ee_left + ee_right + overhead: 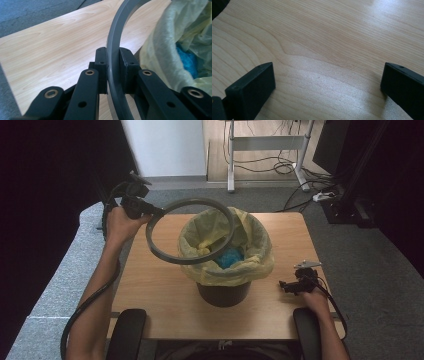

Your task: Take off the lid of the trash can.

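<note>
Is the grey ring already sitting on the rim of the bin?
No, the left tongs hold the grey ring tilted in the air, partly above the bin with its yellow bag.

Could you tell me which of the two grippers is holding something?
The left gripper: its jaws clamp the grey ring beside the bin. The right gripper rests open over bare table.

The bin (223, 290) is standing mid-table (150, 310), its bag (250, 270) lining it. The ring (165, 255) is hanging tilted over the bin's left rim; the right gripper (292, 287) is resting right of the bin.
</note>
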A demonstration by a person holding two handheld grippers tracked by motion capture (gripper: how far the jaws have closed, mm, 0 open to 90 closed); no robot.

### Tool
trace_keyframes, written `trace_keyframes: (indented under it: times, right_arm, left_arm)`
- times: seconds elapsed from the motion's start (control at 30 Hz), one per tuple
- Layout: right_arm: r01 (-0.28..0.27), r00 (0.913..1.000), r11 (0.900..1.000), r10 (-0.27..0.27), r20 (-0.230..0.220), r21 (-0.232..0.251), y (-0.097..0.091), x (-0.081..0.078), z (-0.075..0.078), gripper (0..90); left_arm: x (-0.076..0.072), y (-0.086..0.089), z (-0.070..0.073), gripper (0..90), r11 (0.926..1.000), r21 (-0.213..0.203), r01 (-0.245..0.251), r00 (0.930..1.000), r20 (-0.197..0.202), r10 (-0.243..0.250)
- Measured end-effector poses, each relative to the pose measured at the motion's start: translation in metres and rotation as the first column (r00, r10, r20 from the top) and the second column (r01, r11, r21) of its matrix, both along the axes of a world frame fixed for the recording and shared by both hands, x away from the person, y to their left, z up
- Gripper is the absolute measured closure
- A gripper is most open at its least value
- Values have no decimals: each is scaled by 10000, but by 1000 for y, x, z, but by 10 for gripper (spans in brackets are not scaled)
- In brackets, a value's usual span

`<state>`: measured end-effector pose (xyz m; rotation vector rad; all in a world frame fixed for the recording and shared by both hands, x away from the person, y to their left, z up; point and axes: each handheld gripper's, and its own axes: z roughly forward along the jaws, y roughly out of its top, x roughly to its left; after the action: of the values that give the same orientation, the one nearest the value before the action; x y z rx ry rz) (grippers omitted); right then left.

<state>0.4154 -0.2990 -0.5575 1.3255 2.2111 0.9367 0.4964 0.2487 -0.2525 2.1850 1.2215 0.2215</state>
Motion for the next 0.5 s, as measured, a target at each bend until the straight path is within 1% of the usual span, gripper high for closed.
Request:
trace_keyframes:
  times: [0.23, 0.5]
  right_arm:
    - [8, 10000, 10000, -8, 2, -3, 0, 0, 0, 0]
    - [10, 10000, 10000, -10, 0, 2, 0, -1, 0, 0]
  left_arm:
    - [-3, 22, -3, 784, 9992, -28, -395, 9992, -30, 395]
    - [-8, 48, -6, 784, 9963, -59, -857, 9963, -105, 857]
